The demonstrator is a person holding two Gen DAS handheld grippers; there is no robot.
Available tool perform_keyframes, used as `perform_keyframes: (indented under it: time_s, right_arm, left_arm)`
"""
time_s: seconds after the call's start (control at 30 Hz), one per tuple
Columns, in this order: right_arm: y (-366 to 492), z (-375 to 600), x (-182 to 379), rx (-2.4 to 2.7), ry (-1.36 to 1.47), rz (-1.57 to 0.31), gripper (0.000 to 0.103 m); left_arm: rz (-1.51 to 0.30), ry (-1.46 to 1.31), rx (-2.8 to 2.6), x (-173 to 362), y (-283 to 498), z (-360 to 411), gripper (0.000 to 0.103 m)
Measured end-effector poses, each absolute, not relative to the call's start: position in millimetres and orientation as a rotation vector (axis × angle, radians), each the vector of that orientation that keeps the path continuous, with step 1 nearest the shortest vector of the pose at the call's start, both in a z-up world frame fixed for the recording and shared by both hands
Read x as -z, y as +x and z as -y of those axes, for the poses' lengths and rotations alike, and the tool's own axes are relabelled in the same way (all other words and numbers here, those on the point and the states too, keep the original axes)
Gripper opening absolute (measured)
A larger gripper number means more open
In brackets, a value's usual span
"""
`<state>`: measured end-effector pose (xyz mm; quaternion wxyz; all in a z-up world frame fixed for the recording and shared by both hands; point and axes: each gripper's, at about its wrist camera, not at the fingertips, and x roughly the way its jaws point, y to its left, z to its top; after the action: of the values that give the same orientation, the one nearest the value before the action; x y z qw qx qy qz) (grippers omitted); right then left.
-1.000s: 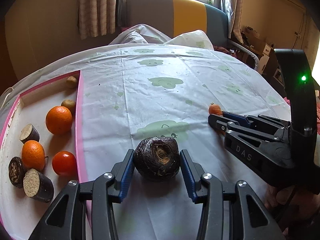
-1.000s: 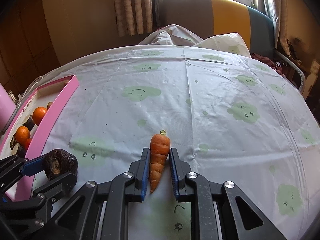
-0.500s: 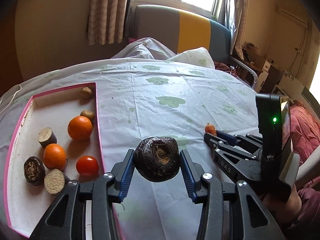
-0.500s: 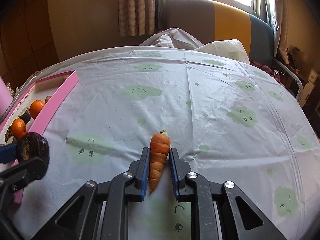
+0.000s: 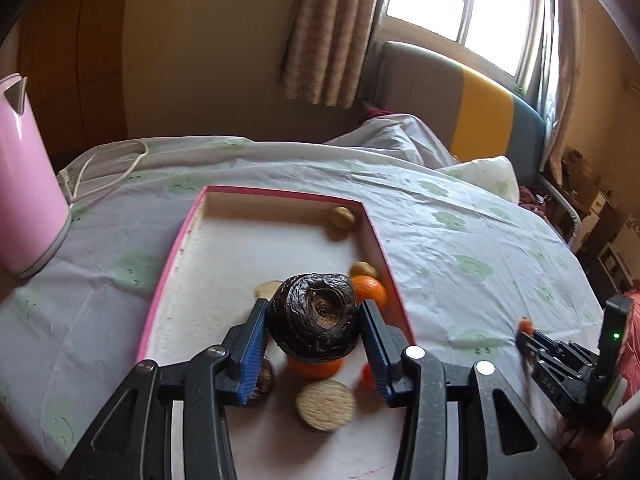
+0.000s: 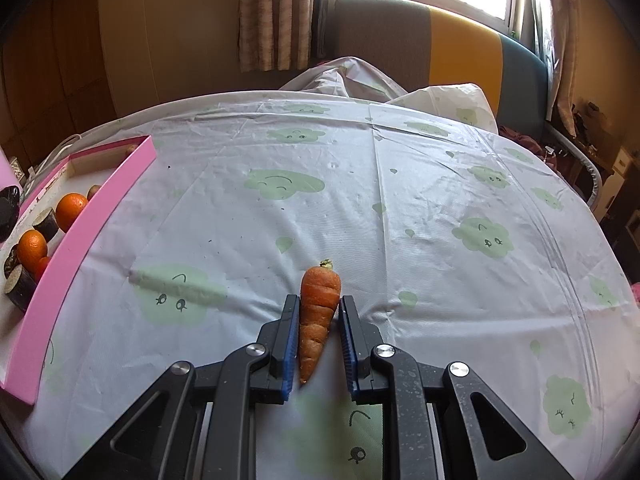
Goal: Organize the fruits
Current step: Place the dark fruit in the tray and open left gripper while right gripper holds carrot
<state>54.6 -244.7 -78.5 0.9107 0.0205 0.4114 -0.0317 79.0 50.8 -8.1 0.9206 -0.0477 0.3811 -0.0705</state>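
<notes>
A: What's in the left gripper?

B: Dark brown, wrinkled, roundish root-like thing, pale dimpled scar facing the camera. Blue pads clamped on both its sides, jaws partly spread around it. It hangs above the pink-rimmed shallow tray, over the near end.

A: And the right one?

B: Right gripper pinched shut on a short orange carrot: stubby, ringed skin, green stem stub pointing away, tip back between the fingers. It's low over the white tablecloth with green cloud faces, well right of the tray. Can't tell if the carrot touches the cloth.

A: Tray contents?

B: Two oranges, a small red fruit mostly hidden by the right finger, cut dark-skinned pieces with pale faces, two small tan round ones along the right wall. The held thing covers part of the pile, so no clear count. Left half of the tray floor is bare.

A: Anything nearby?

B: Pink electric kettle left of the tray, its white cord lying on the cloth behind.
</notes>
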Motion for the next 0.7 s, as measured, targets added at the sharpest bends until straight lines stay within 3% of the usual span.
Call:
perform_keyframes:
  time_s: [0.3,0.7]
  right_arm:
    - [54.9,245.4,78.1,0.064,0.042,-0.849,0.020]
    - [66.0,225.0,56.4,-0.027,0.076,-0.852,0.019]
  left_arm:
    - [-0.813,-0.129,0.041,16.7,89.9,-83.4,0.052]
    - [-0.789,-0.114,0.012,6.4,54.0,-82.1,0.053]
